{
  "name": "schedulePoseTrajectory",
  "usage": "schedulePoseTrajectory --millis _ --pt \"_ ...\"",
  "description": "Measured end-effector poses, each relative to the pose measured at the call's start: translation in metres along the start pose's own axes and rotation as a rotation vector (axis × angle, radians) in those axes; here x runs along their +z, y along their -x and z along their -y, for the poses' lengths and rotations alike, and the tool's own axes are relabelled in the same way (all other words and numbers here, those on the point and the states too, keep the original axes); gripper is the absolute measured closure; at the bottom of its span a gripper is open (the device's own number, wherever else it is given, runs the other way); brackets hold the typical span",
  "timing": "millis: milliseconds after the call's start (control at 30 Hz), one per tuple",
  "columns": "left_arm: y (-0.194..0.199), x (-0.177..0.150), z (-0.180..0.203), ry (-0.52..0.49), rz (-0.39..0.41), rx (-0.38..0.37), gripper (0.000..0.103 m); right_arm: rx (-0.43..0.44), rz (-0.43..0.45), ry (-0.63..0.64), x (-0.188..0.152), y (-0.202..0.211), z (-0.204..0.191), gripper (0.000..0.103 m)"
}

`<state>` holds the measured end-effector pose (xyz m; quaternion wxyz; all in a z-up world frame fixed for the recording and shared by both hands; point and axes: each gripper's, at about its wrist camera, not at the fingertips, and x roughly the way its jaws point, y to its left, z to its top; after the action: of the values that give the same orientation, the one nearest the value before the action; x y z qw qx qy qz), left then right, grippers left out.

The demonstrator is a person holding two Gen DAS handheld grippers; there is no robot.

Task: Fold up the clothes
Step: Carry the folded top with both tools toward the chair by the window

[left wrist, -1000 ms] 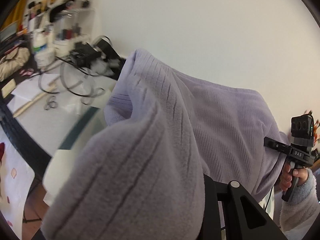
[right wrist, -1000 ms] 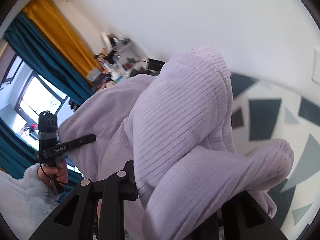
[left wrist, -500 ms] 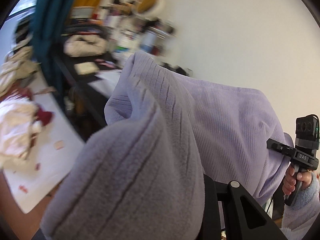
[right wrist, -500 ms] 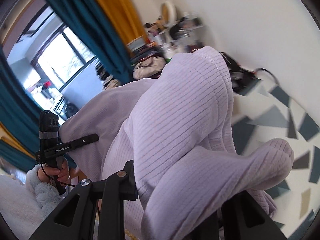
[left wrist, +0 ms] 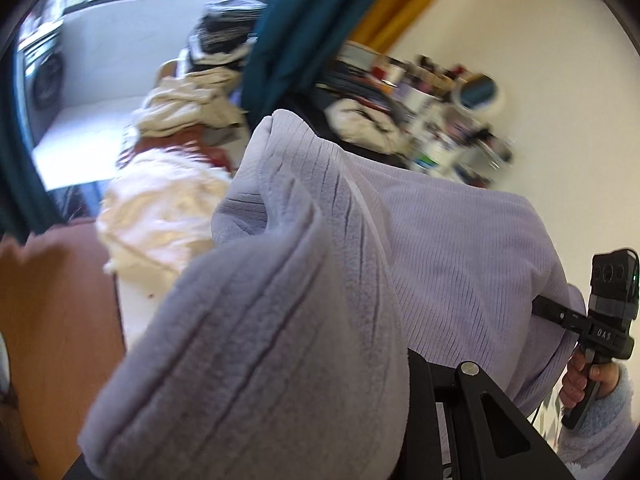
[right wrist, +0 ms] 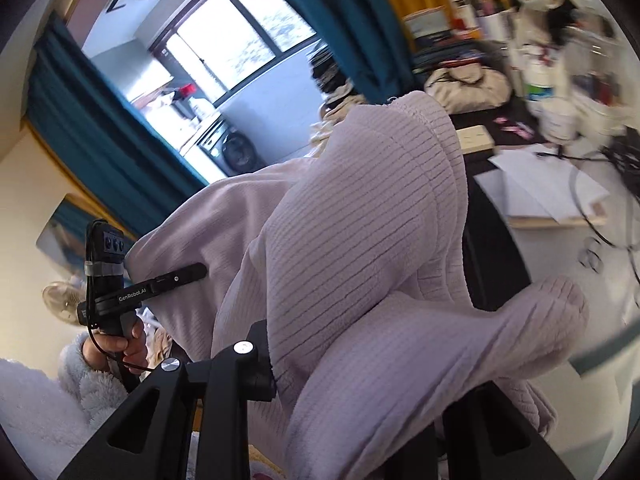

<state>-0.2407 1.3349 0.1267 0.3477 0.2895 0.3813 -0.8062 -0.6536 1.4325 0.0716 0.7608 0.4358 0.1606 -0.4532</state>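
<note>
A big window point(right wrist: 224, 44) lets in bright daylight, with a teal curtain point(right wrist: 100, 148) and a yellow curtain point(left wrist: 416, 4) hanging beside it. A washing machine point(right wrist: 236, 148) stands below the window, and the wall point(left wrist: 540, 80) is plain white. A dark desk point(right wrist: 484, 128) is messy with papers, bottles and cables, and a small fan point(right wrist: 60, 300) stands low on the left.

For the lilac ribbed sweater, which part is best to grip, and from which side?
Grip the lilac ribbed sweater along its top edge, one corner per gripper, coming from the person's side. The left gripper and right gripper already pinch it there, and the cloth spans between them, ready for laying flat.
</note>
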Motion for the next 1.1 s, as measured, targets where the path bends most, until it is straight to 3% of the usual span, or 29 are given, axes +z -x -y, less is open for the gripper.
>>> schedulePoseTrajectory --millis 300,533,700,933,1100 --pt "-0.005 0.058 -0.045 0.092 0.11 0.117 0.076 0.14 -0.047 0.05 0.078 -0.088 0.001 0.075" --pt "0.001 0.07 -0.116 0.196 0.133 0.173 0.076 0.202 -0.118 0.123 0.111 -0.147 -0.027 0.075" --pt "0.003 0.079 -0.183 0.215 0.128 0.19 0.076 0.21 -0.182 0.121 0.126 -0.214 -0.056 0.075" --pt "0.015 0.103 -0.328 0.199 0.083 0.132 0.076 0.139 -0.189 0.049 0.134 -0.31 -0.136 0.075" --pt "0.044 0.123 -0.412 0.111 0.022 0.152 0.076 0.083 -0.22 -0.007 0.142 -0.383 -0.229 0.075"
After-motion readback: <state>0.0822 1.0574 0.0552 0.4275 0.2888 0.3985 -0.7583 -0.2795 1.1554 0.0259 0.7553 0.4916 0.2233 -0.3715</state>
